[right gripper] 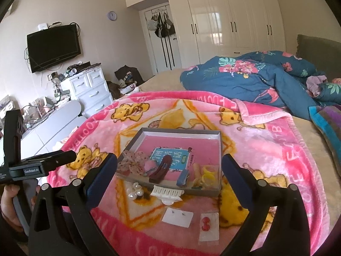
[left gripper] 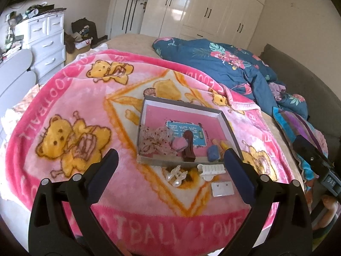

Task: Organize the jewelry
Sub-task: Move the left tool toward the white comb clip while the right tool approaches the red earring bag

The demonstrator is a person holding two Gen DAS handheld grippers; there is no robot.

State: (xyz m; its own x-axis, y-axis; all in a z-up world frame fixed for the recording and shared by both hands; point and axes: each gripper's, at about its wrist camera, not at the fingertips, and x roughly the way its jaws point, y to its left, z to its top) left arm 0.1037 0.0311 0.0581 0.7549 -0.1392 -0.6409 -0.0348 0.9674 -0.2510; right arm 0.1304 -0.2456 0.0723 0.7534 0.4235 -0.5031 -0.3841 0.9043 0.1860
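Observation:
A shallow grey box (left gripper: 226,121) (right gripper: 219,149) with a pink floor lies on the pink bear blanket (left gripper: 64,111) (right gripper: 266,149). It holds a sheer pink bow (left gripper: 157,140) (right gripper: 134,163), a brown hair clip (left gripper: 188,148) (right gripper: 161,169), a blue clip (left gripper: 213,153) (right gripper: 183,178) and yellow pieces (right gripper: 206,176). In front of it lie a white comb clip (left gripper: 210,169) (right gripper: 167,193), a pearl clip (left gripper: 177,175) (right gripper: 134,192), a white earring card (left gripper: 221,188) (right gripper: 178,217) and a card with red studs (right gripper: 208,226). My left gripper (left gripper: 170,162) and right gripper (right gripper: 169,163) are open, empty, hovering before the box.
A blue floral duvet (left gripper: 230,64) (right gripper: 255,76) is bunched at the back right of the bed. A striped cloth (right gripper: 328,125) lies at the right. A white drawer chest (left gripper: 46,42) (right gripper: 91,89) stands left of the bed. Wardrobes (right gripper: 230,21) line the far wall.

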